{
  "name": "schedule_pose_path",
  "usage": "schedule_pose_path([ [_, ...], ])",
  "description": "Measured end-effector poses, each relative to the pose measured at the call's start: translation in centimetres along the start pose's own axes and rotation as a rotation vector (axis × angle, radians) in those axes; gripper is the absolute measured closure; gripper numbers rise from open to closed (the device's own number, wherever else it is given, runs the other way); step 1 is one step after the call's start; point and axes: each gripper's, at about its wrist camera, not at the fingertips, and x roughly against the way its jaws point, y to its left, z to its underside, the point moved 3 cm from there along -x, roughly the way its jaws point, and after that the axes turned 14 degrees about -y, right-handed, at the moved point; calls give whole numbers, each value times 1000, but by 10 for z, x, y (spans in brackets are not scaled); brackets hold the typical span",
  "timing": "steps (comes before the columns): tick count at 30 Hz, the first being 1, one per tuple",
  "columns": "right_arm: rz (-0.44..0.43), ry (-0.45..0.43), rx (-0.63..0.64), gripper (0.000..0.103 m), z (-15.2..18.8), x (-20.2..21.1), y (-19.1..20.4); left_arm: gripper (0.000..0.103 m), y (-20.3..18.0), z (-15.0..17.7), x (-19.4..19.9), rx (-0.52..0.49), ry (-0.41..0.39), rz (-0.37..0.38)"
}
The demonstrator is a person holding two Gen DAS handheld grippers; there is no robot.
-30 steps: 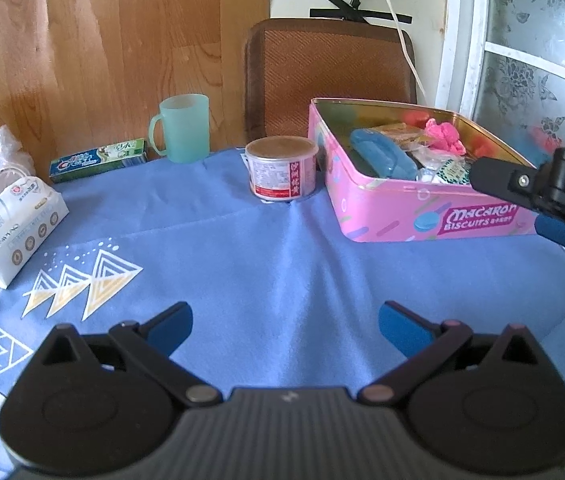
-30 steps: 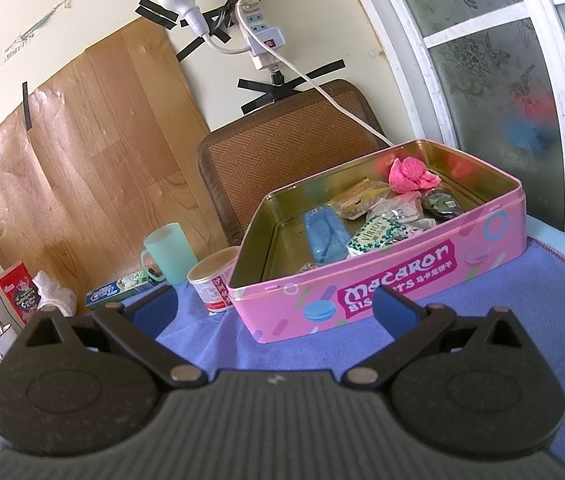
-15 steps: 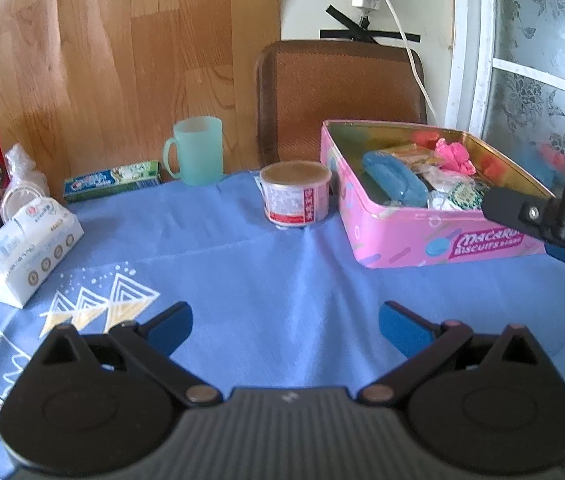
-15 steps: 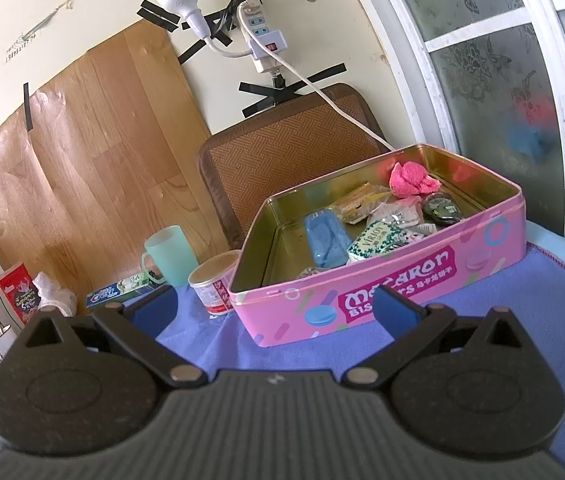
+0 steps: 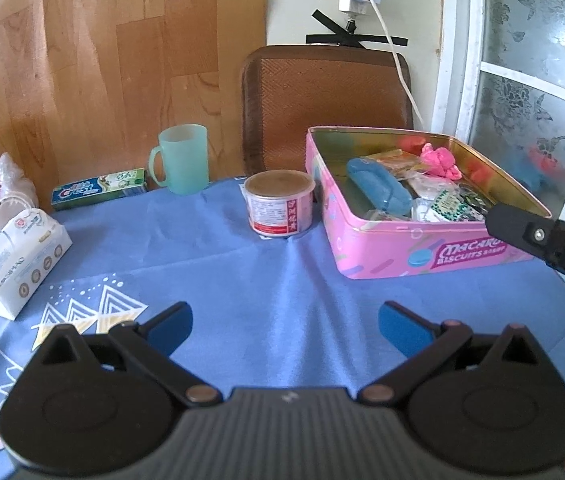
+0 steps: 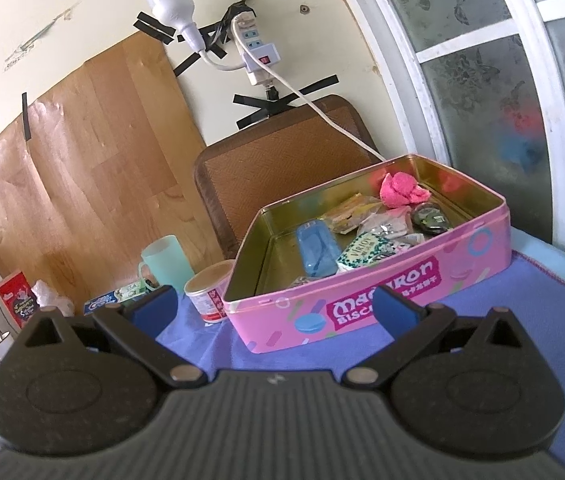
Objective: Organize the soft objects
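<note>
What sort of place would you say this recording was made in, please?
Probably a lived-in home, at a table by a window: a blue patterned tablecloth, a mint-green plastic mug, a pink macaron biscuit tin of odds and ends, and a frosted floral window pane.

The left gripper [image 5: 285, 322] now sits higher and farther back from the tin [image 5: 406, 248], with more wall in its view. The right gripper [image 6: 274, 310] tilts slightly.
</note>
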Motion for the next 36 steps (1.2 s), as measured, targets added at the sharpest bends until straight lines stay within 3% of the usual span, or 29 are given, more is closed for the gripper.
schedule_pose_path([
  [18, 24, -2, -6, 0, 0, 1, -7, 0, -11, -6, -5, -10, 6, 28],
  [36, 43, 21, -29, 0, 6, -6, -19, 0, -22, 1, -21, -17, 71, 49],
])
